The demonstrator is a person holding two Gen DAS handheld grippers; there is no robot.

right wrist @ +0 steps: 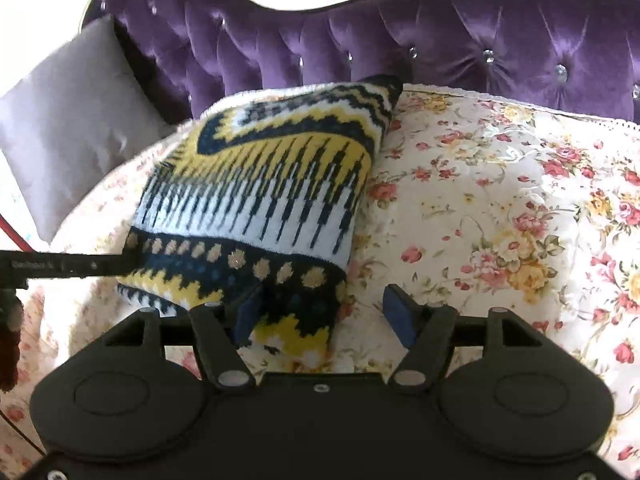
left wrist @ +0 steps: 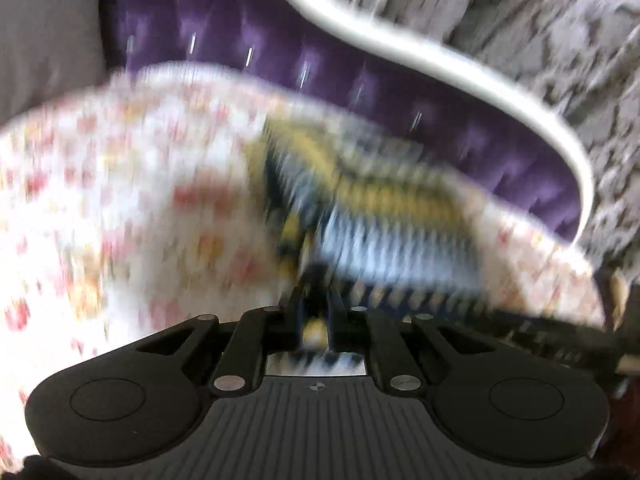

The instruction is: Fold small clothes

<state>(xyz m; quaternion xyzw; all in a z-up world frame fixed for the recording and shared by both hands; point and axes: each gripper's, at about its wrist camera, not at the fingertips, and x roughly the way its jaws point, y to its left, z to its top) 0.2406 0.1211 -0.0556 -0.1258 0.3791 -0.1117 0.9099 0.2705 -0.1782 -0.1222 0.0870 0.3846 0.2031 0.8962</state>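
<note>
The knit [right wrist: 256, 200], a small yellow, navy and white patterned garment, lies on the floral cover [right wrist: 500, 200] of a bed, its far end reaching almost to the purple headboard [right wrist: 440, 40] and a grey pillow [right wrist: 68, 128] off to its left. The left gripper [left wrist: 316, 312] has its fingers pinched together on the knit's near edge; cloth shows between them, though the left wrist view is badly smeared by motion, so how much fabric is caught is hard to judge. That blur suggests the left side is being swung to carry the edge over for a fold. In the right wrist view a dark bar, probably the left gripper's finger, reaches in from the left onto the garment's side. The right gripper [right wrist: 326, 316] is spread wide and holds nothing: its left finger [right wrist: 248, 312] sits against the knit's near corner, its right finger [right wrist: 400, 316] over bare cover. It seems placed there either to pin the corner down or to take it next.
</note>
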